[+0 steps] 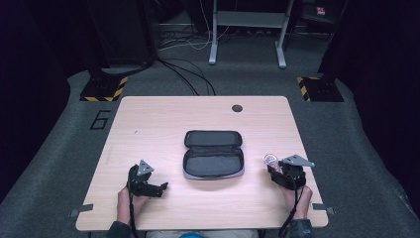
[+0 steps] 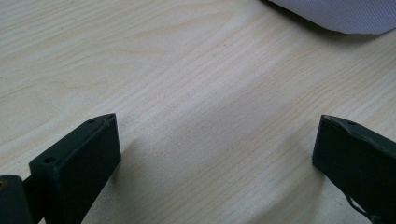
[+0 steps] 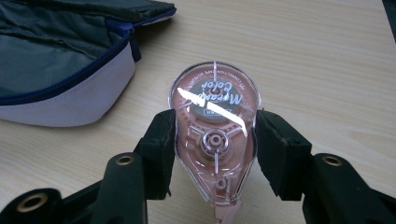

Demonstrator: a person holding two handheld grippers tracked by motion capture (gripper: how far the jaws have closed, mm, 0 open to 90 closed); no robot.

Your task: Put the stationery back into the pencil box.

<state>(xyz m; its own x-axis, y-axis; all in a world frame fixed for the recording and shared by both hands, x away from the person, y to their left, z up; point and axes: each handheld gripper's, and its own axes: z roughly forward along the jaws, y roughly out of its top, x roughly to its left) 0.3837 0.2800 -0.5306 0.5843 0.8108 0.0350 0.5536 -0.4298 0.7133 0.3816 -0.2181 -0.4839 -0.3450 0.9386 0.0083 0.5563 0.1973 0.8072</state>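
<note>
Right gripper view puts the risk plainly: my right gripper (image 3: 214,140) is clamped on a correction tape dispenser (image 3: 214,135), its two black pads pressing the narrow edges of a smooth, clear pinkish plastic shell. That shell is a rounded teardrop, glossy enough to throw a hard white glare, with a grey tape reel and a small hub visible inside. I judge that hard pads on slick curved plastic could let it pivot or squirt out if I swing quickly, and squeezing harder might crack the thin casing.

It sits in my grip at the right of the wooden table (image 1: 148,119), just beside the open pencil case (image 1: 213,153). The case is soft fabric, dark lining inside, pale grey outside, with a blue zipper along the rim. Its floppy lip could snag the dispenser on the way in, or the case could slide on the smooth laminate.

My left gripper (image 2: 215,149) has its jaws spread wide over bare wood grain, holding nothing, so the case is not steadied.
</note>
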